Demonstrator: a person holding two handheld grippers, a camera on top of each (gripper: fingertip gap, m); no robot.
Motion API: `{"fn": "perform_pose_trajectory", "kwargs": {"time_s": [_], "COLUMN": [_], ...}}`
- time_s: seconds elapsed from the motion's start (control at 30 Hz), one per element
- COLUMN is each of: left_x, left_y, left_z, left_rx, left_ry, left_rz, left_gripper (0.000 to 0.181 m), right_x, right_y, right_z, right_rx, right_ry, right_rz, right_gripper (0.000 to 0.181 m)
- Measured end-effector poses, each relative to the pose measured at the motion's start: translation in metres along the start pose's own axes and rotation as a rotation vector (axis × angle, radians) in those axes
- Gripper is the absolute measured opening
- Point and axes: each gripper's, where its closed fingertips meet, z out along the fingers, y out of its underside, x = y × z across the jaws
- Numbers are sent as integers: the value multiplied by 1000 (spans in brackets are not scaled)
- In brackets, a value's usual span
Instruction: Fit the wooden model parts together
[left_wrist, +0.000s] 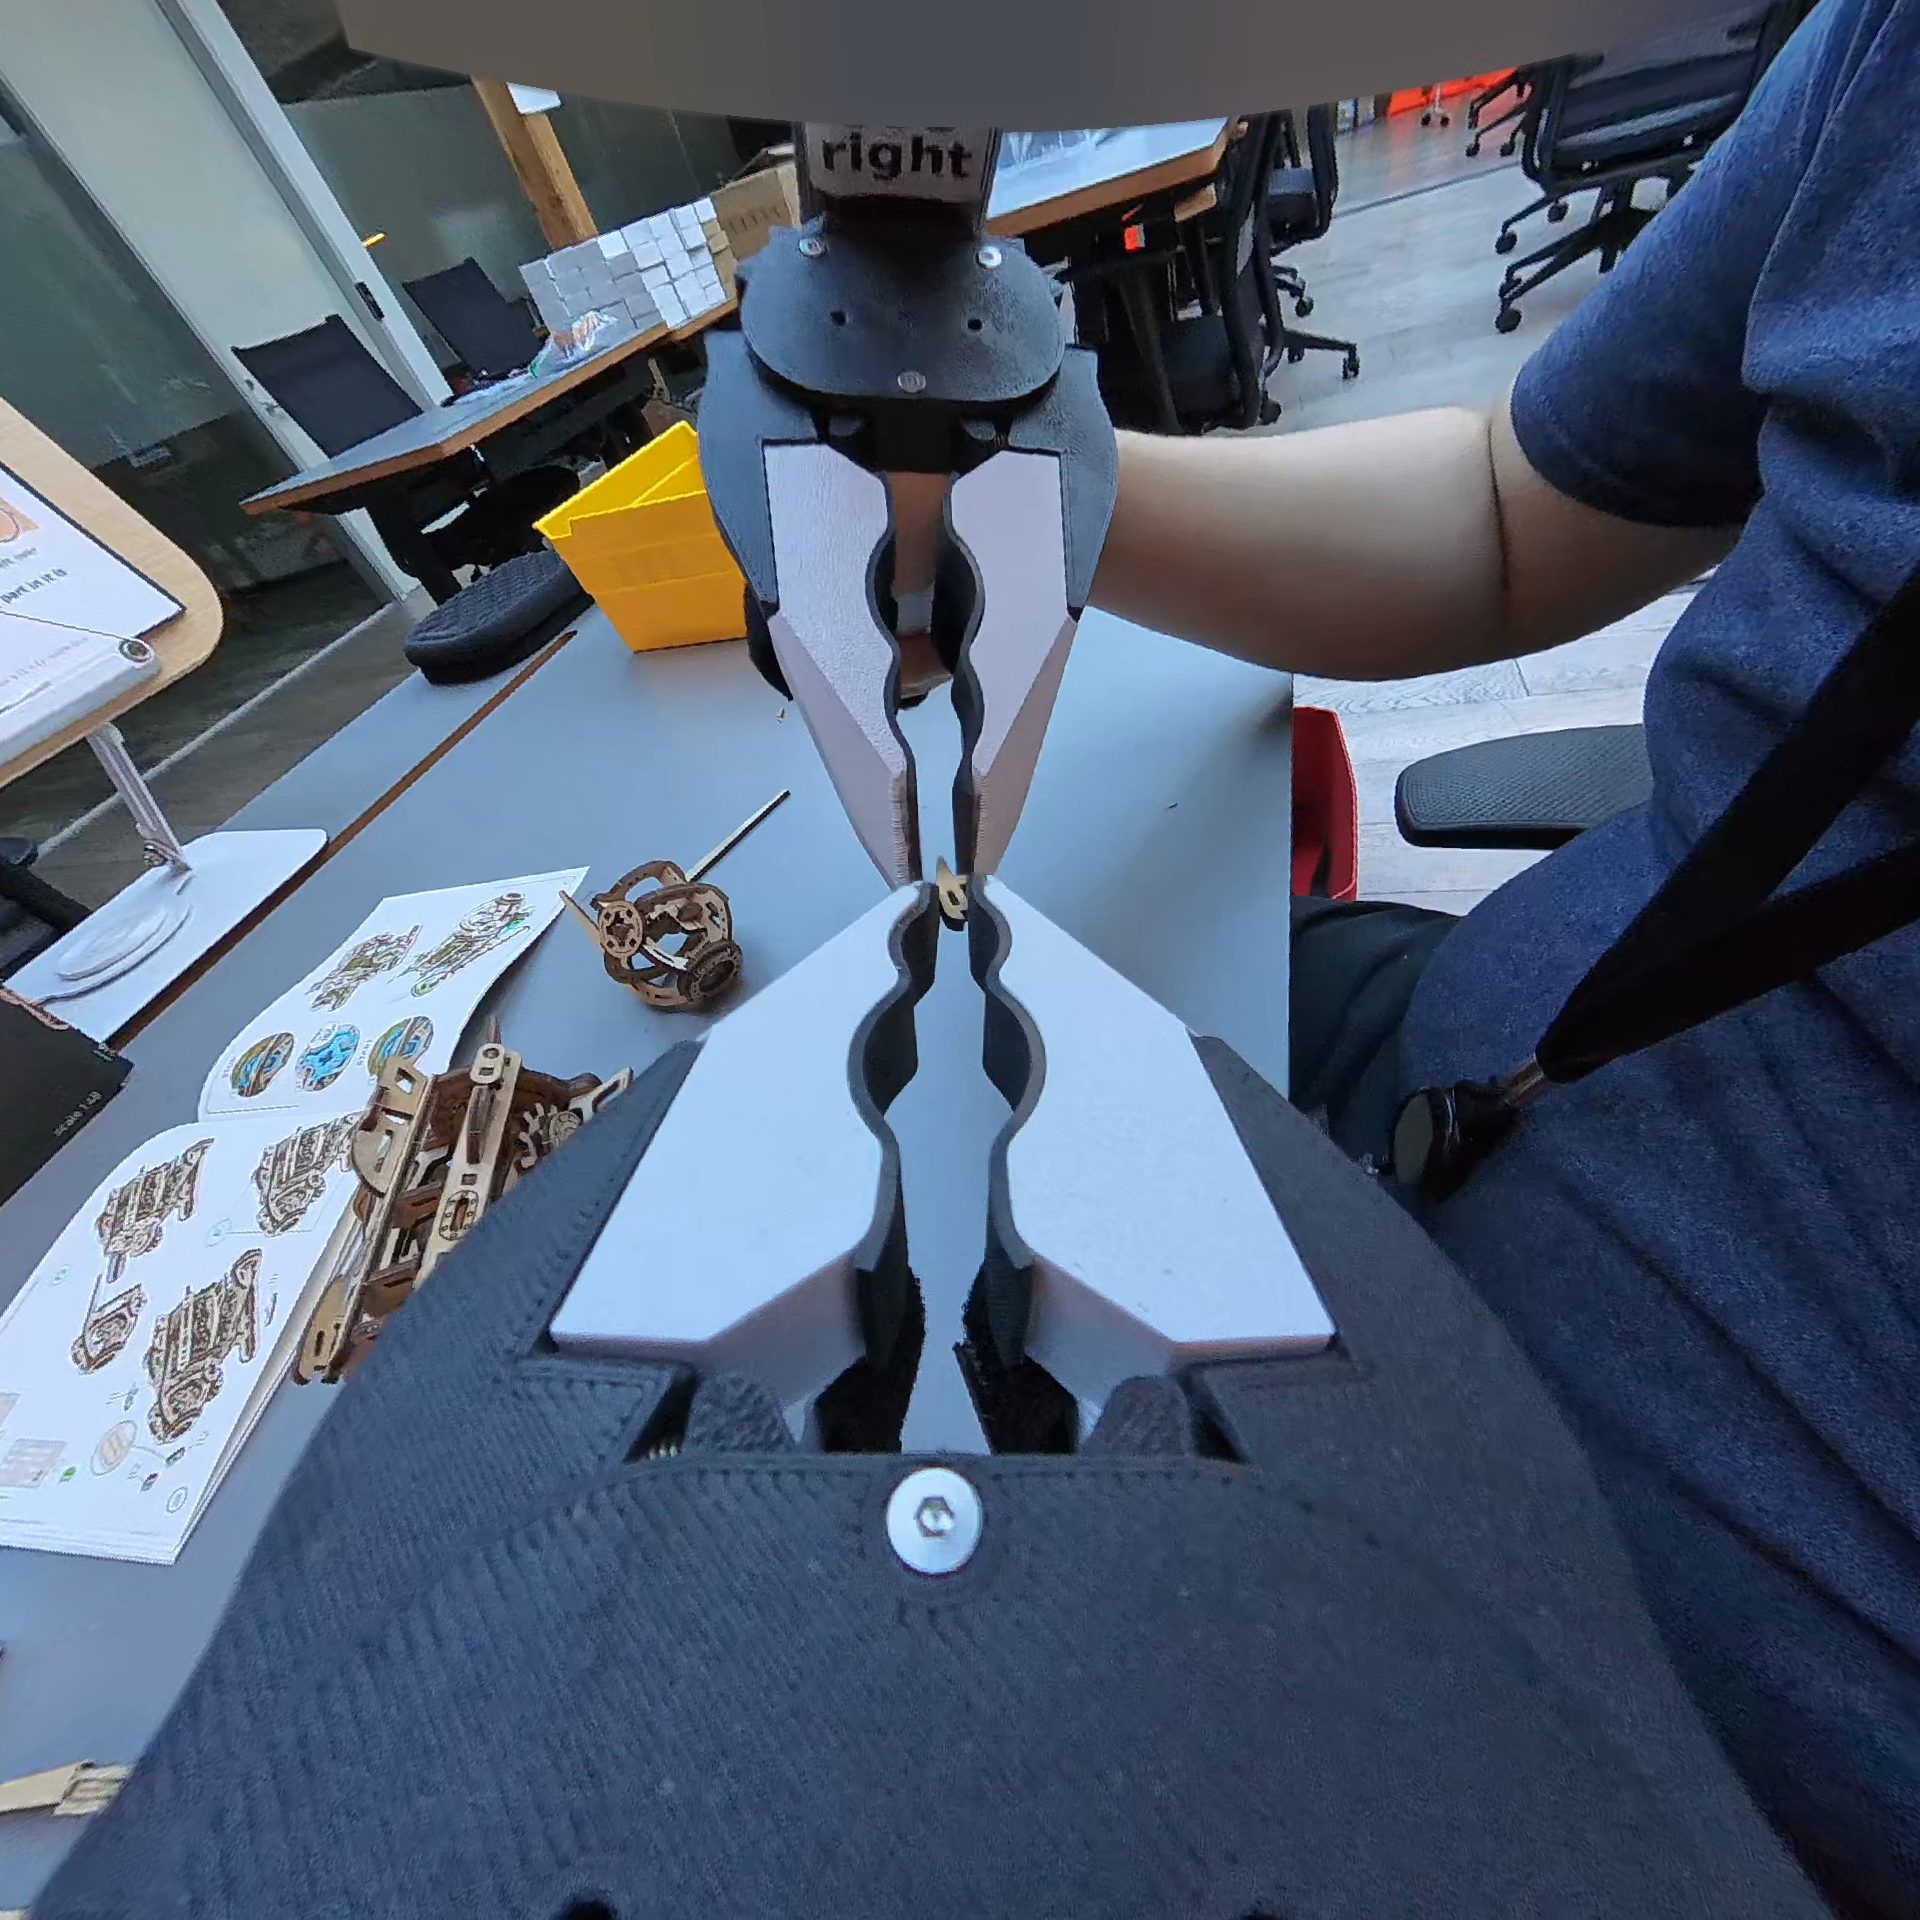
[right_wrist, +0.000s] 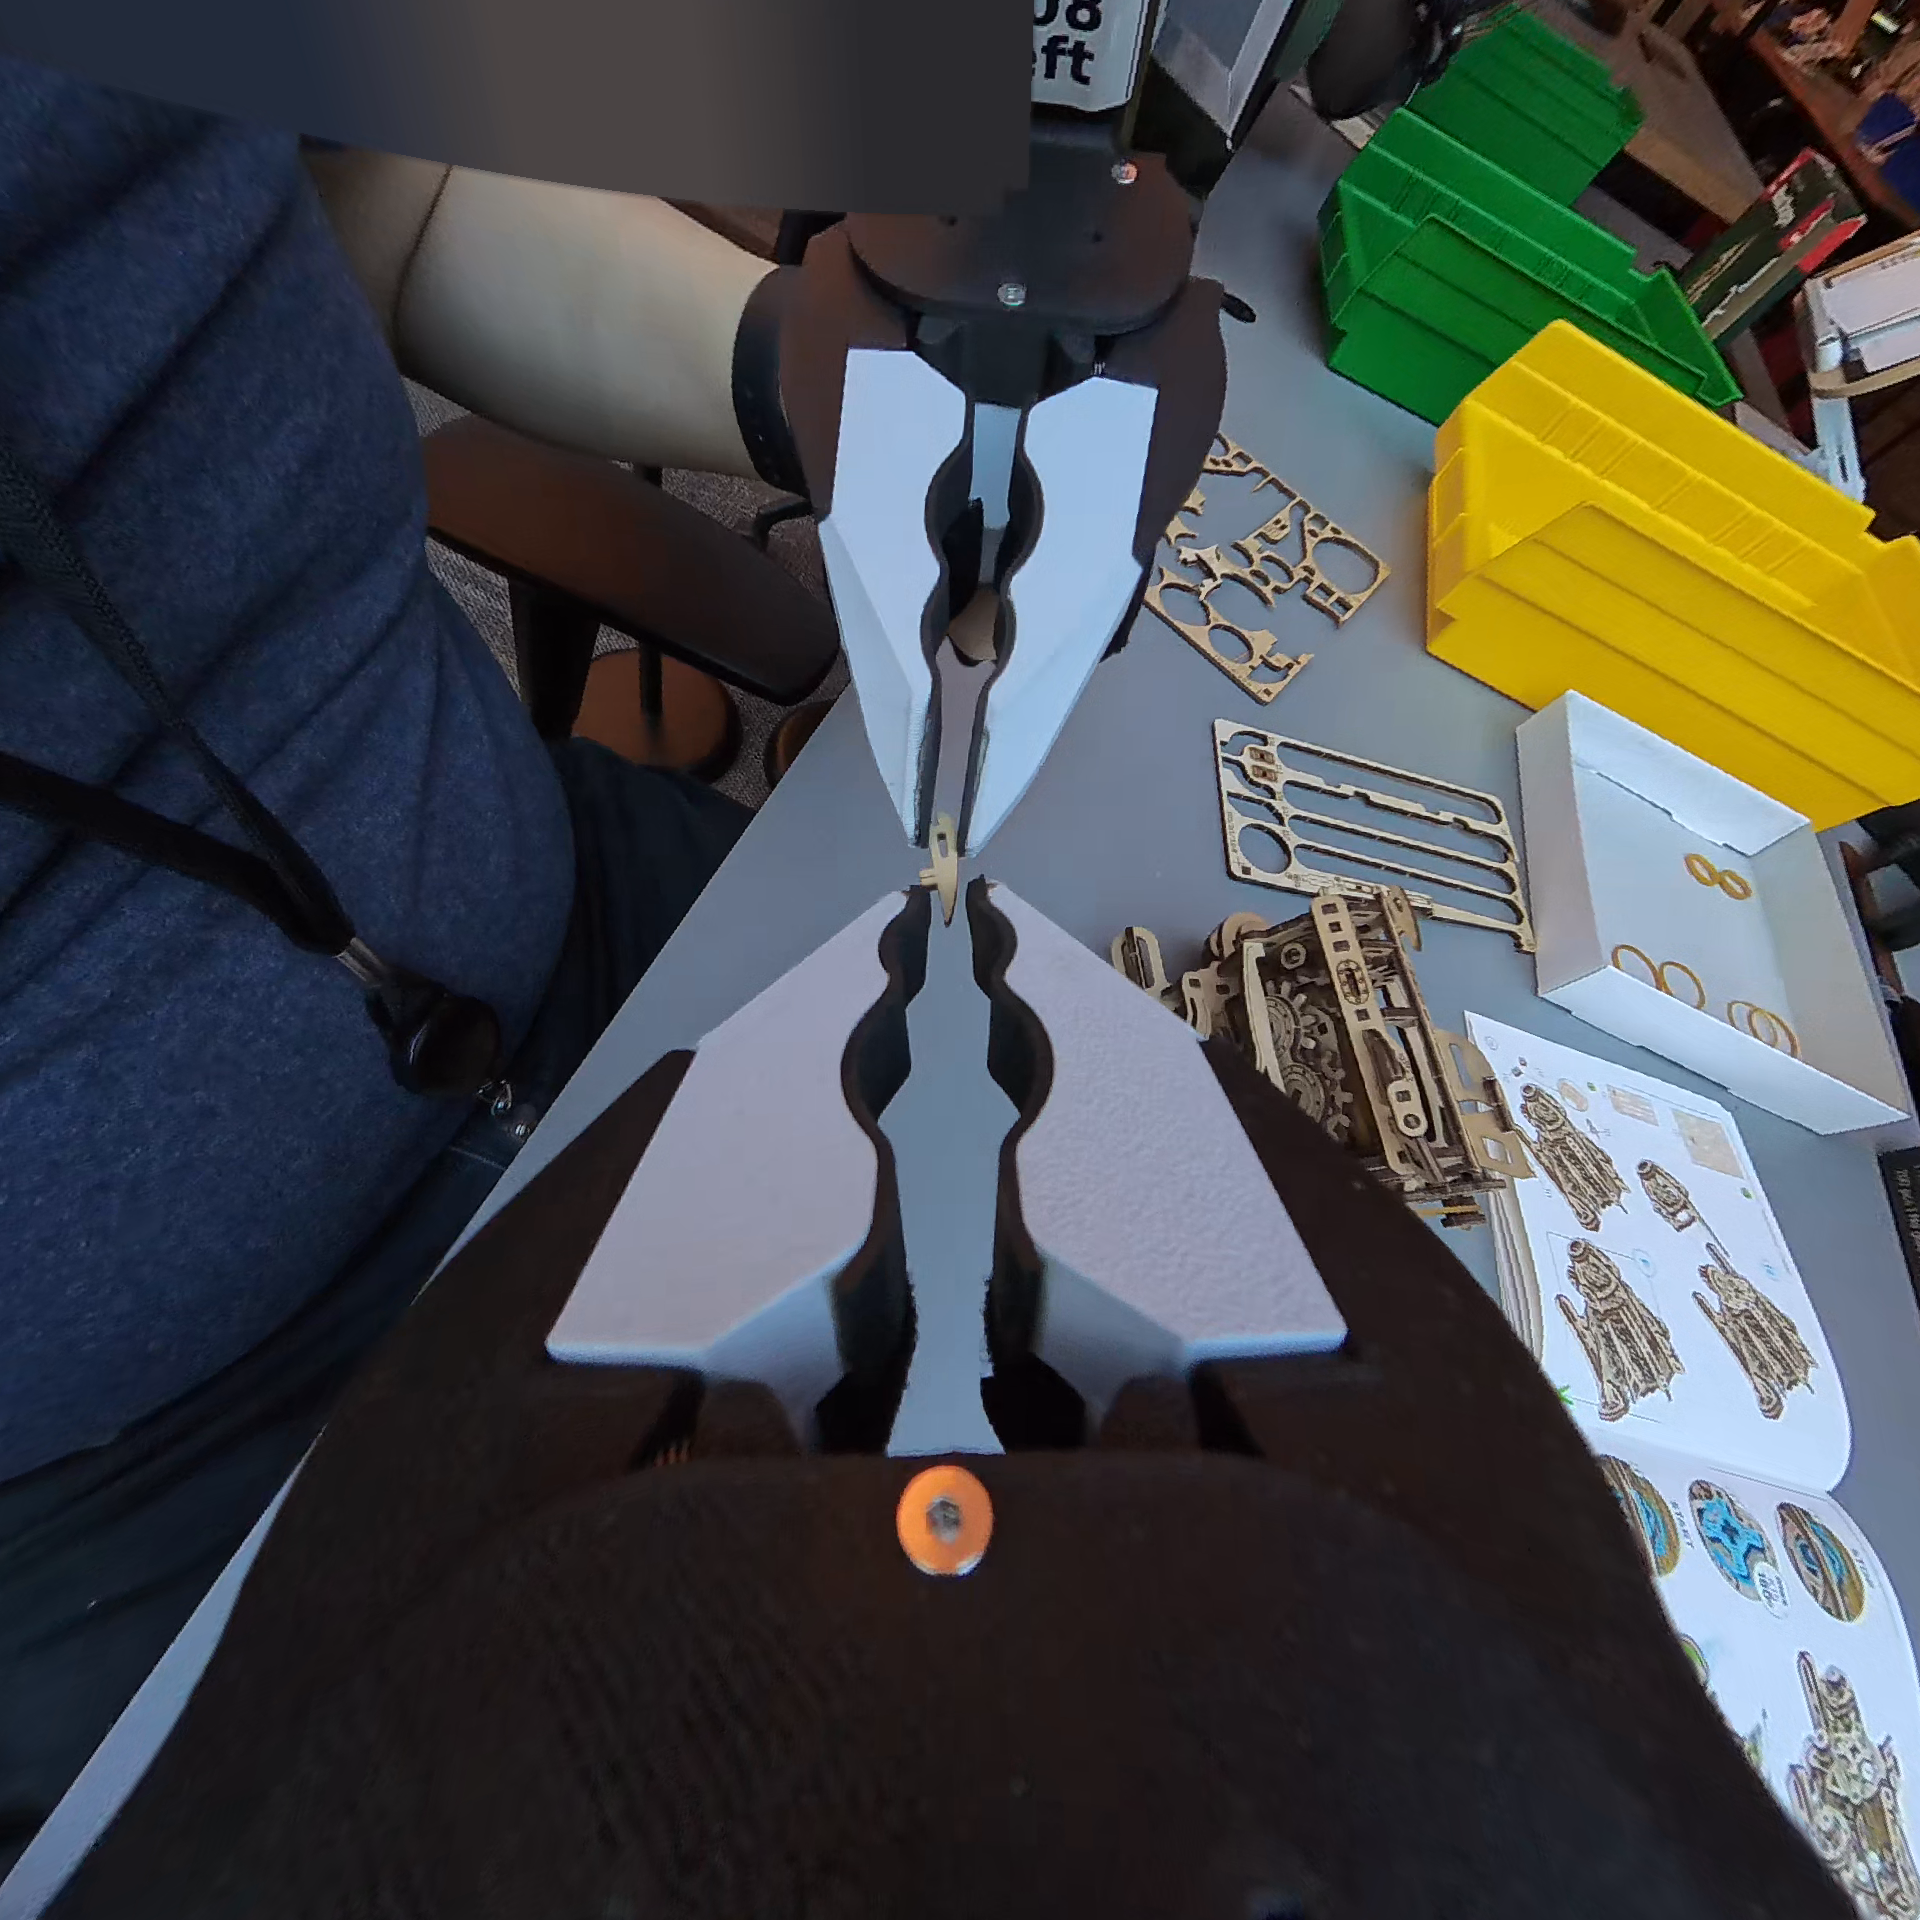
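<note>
Left gripper (left_wrist: 951, 899): tips pinched onto a small wooden part (left_wrist: 950, 891); seen from the right wrist view (right_wrist: 943, 831), the part sticks out beyond its tips.
Right gripper (right_wrist: 945, 902): faces the left gripper tip to tip, above the counter's near edge beside the person; its jaws stand narrowly apart, and the small wooden part (right_wrist: 943, 868) reaches down between its tips. Whether they press on the part cannot be told.
Small wooden part: a thin, pale sliver held off the counter, between the two pairs of tips.
Wooden model (right_wrist: 1340, 1039): a dark, gear-filled assembly resting on the grey counter (right_wrist: 1101, 790), just beside the right gripper, partly on the instruction booklet (right_wrist: 1662, 1278).
Round wooden assembly (left_wrist: 670, 945): lies apart on the counter, past the booklet.
Part sheets (right_wrist: 1361, 821): two punched-out plywood sheets flat on the counter, beyond the model.
White box (right_wrist: 1704, 914): open, holding rubber bands, towards the counter's far side.
Bins: yellow bins (right_wrist: 1662, 582) and green bins (right_wrist: 1496, 208) stacked behind the box.
</note>
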Motion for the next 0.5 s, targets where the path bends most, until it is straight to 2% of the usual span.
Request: {"fn": "perform_pose_trajectory", "kwargs": {"time_s": [0.03,0.3,0.5], "left_x": [0,2,-1], "left_y": [1,10,13], "left_z": [0,4,3], "left_rx": [-3,-41,-27], "left_ry": [3,17,16], "left_rz": [3,11,-52], "left_gripper": [4,4,4], "right_x": [-1,-4,-1], "right_y": [1,11,13], "right_z": [0,5,6], "right_rx": [-8,-45,-28], "right_ry": [-7,-5,19], "right_rz": [-1,20,44], "right_gripper": [6,1,1]}}
